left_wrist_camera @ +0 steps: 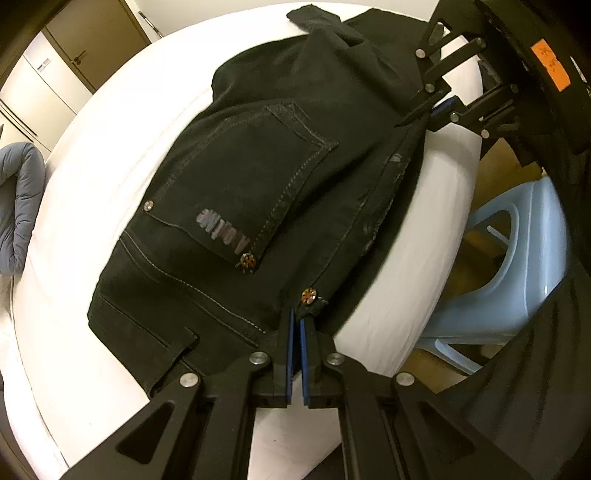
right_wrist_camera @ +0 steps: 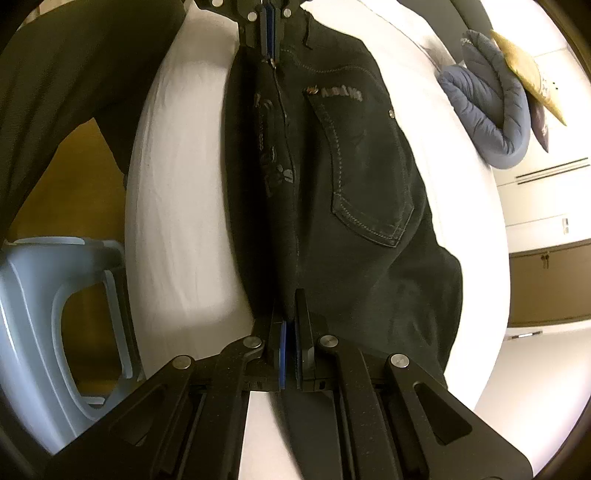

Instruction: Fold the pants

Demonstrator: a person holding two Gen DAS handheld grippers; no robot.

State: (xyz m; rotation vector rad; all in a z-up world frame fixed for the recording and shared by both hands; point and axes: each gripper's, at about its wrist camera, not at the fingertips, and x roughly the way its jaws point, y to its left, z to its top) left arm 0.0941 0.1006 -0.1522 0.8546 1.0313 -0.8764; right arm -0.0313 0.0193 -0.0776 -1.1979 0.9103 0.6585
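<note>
Black jeans (left_wrist_camera: 240, 206) lie back pocket up on a white bed (left_wrist_camera: 92, 155), folded along their length near the bed's edge. My left gripper (left_wrist_camera: 297, 325) is shut on the pants' folded edge at the waistband end, by a copper rivet. My right gripper (left_wrist_camera: 424, 114) shows at the upper right, shut on the same edge further along. In the right wrist view the pants (right_wrist_camera: 351, 184) stretch away from my right gripper (right_wrist_camera: 290, 314), which pinches the folded edge, to my left gripper (right_wrist_camera: 267, 33) at the top. The legs' far end is out of view.
A light blue plastic stool (left_wrist_camera: 509, 266) stands on the wooden floor beside the bed; it also shows in the right wrist view (right_wrist_camera: 55, 314). A grey-blue duvet (right_wrist_camera: 487, 110) and a yellow pillow (right_wrist_camera: 524, 70) lie at the bed's far side. Brown wardrobe doors (left_wrist_camera: 92, 40) stand beyond.
</note>
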